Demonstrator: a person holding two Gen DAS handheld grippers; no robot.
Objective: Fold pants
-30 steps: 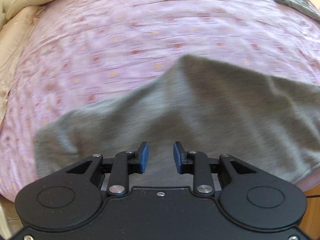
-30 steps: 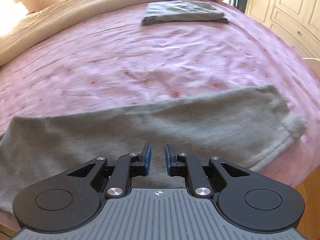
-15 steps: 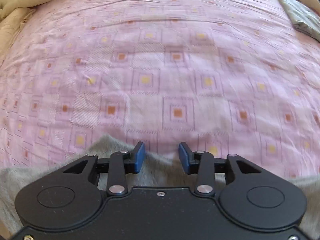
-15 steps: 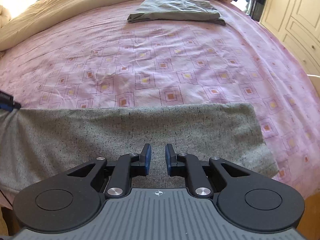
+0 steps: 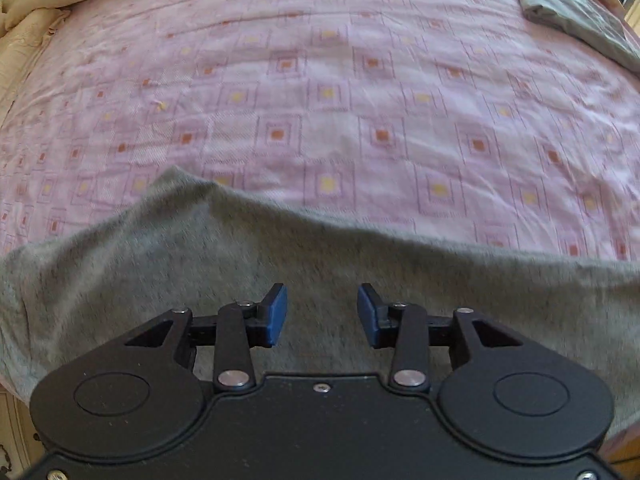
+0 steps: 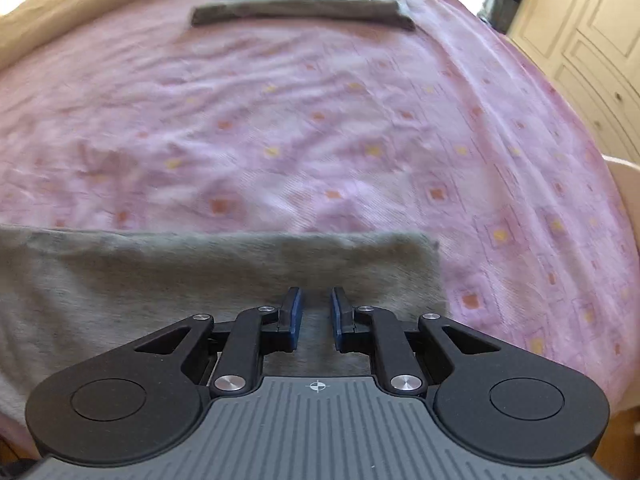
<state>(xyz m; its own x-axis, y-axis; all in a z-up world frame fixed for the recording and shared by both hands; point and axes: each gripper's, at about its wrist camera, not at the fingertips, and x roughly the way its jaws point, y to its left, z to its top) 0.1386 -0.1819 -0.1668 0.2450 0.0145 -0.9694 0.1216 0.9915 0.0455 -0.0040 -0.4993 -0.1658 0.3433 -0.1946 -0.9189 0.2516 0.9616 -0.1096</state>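
On near edge of pink patterned bedspread lie grey knit pants; left gripper wide apart, right gripper slightly apart, both empty. Pinch hem corners evenly, fold flat.

— What's the room like?
— A wide bed under a pink bedspread with small squares, a beige duvet bunched beyond.
— And right?
— Cream panelled wardrobe doors, sunlit.
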